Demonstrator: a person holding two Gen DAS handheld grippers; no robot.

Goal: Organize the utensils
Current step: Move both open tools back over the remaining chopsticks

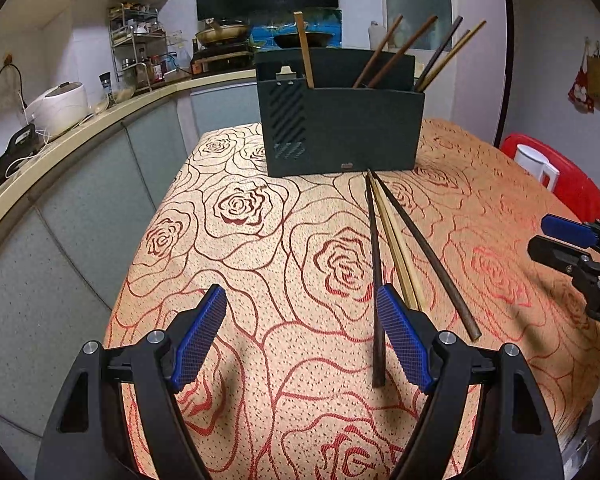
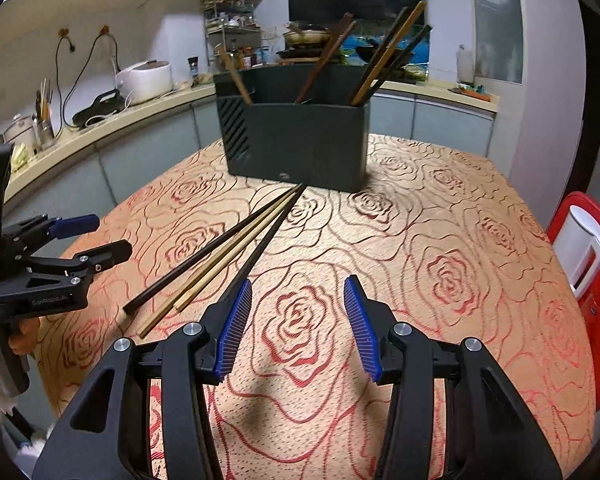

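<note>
Nearest pads: blue ribbed fingers (image 1: 404, 340) of the left gripper (image 1: 300, 340) fill the bottom of the left wrist view, set wide apart with nothing between them.
Right gripper (image 2: 298, 330): jaws apart at a narrower gap, also empty; bare rose-patterned tablecloth (image 2: 440, 240) shows between the pads.
Loose chopsticks (image 1: 396, 248): four lie flat on the cloth, two dark outside and two pale inside, fanned from a shared far point just before the holder's front wall; near ends spread toward the grippers.
Holder (image 2: 296, 144): dark box at the table's far middle, already carrying upright chopsticks in its left, middle and right sections.
Step in hand: judged to be the approach to pick up a loose chopstick for the holder.
Doing it well: take one stick near its thick near end, where the fan is widest, so the neighbours are not dragged; close across the stick's width, not along it.
Risk: the left gripper's right pad sits over the pale pair, so closing there could catch several sticks at once.
Left hand pose: tilted down toward the cloth, low over the near ends.
Right hand pose: likewise angled down, just right of the rightmost dark stick.
</note>
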